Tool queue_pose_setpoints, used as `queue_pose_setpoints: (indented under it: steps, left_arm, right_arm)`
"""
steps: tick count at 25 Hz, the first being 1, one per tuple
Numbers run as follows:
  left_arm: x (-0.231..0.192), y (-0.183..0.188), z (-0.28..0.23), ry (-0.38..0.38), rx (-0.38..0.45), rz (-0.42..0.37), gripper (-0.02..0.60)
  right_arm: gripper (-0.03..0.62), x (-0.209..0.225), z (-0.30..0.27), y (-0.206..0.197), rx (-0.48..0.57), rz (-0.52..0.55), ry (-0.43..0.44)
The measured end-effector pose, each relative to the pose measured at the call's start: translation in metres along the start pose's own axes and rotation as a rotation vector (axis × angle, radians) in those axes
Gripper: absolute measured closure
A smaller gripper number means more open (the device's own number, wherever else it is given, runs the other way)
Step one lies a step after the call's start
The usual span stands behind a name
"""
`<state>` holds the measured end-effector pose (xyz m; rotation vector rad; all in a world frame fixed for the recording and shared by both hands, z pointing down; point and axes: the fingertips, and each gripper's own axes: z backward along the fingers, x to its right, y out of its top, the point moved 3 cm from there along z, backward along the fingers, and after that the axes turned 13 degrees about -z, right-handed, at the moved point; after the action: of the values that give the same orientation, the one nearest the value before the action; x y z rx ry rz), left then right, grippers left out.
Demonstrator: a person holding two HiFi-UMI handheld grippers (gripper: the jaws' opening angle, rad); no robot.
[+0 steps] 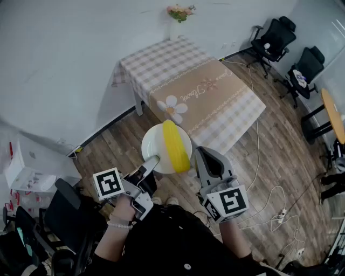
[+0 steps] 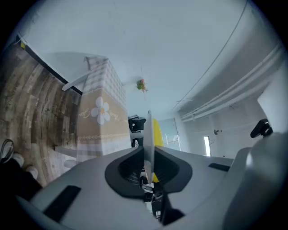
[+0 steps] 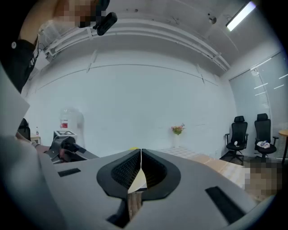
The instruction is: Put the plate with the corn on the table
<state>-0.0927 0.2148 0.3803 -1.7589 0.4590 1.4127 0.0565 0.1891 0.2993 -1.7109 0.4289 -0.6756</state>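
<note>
Wooden floor (image 1: 259,161) runs up to a white wall (image 1: 64,48), and against that wall stands the desk (image 1: 215,91), covered in a checked cloth with a beige panel and a daisy printed on it. Flowers (image 1: 180,12) sit at the desk's far end, at 12 o'clock. Two black chairs (image 1: 272,38) stand off at 2 o'clock, and loose cables (image 1: 269,199) trail over the floor at 4 o'clock.

The plate (image 1: 159,145) is not on the desk. It hangs in the air over the floor, just short of the desk's near corner, with the desk stretching away from it toward 12 o'clock. The corn (image 1: 177,145) lies on the plate's 3 o'clock half, running from about 12 round to 5.

The left gripper (image 1: 153,161) has the plate by its rim at 7 o'clock. In the left gripper view its fingers are pressed on the plate (image 2: 147,134), seen edge-on, with the corn (image 2: 156,132) yellow on one side and the desk (image 2: 96,121) and flowers (image 2: 142,84) beyond.

The right gripper (image 1: 200,153) hovers just beside the plate at 4 o'clock. Whether it touches the rim I cannot tell. In the right gripper view its fingers meet at the tips with nothing between them, pointing toward the flowers (image 3: 177,129) and chairs (image 3: 238,130).
</note>
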Motion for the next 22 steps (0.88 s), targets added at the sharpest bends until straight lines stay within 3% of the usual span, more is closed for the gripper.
queue_pose_setpoints:
  steps: [11, 16, 22]
  left_arm:
    - [0.001, 0.006, -0.009, -0.015, -0.006, -0.015, 0.539]
    - [-0.002, 0.006, -0.011, -0.020, -0.011, -0.018, 0.539]
    - [-0.003, 0.006, -0.014, -0.033, -0.023, -0.014, 0.538]
  right_arm:
    - [0.551, 0.010, -0.004, 0.001, 0.003, -0.036, -0.013]
    - [0.549, 0.029, -0.010, -0.013, -0.024, -0.260, -0.023]
    - [0.547, 0.043, -0.023, -0.033, -0.093, -0.452, 0.000]
